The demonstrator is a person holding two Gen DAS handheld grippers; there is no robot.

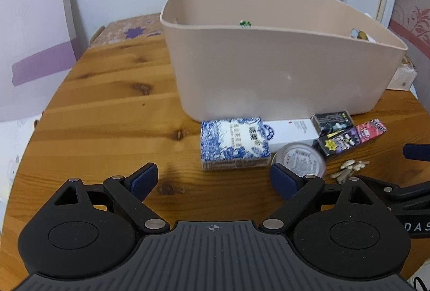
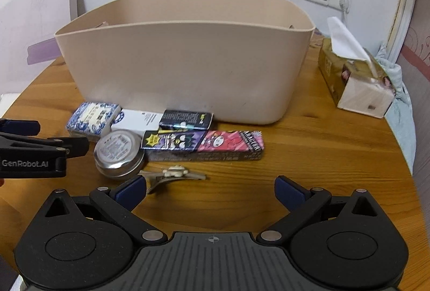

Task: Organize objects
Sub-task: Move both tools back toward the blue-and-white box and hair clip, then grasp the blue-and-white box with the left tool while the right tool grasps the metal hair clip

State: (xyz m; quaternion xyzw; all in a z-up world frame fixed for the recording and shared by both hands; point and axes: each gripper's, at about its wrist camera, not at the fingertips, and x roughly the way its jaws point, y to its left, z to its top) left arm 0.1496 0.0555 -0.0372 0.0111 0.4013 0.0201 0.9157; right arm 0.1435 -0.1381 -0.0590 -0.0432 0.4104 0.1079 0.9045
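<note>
Both tongs, left (image 1: pixel 213 179) and right (image 2: pixel 211 189), gape empty; the clip (image 2: pixel 172 174) lies crosswise just ahead of the right, so it's nearer.

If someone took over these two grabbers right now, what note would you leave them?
Left gripper: open, empty, low over the table near the blue-white box.
Right gripper: open, empty, near the hair clip.
On the table in front of the bin: blue-white box, white box, black box, cartoon box, tin, hair clip.
Done: a few small things show inside the bin.
Left: those six items.
</note>
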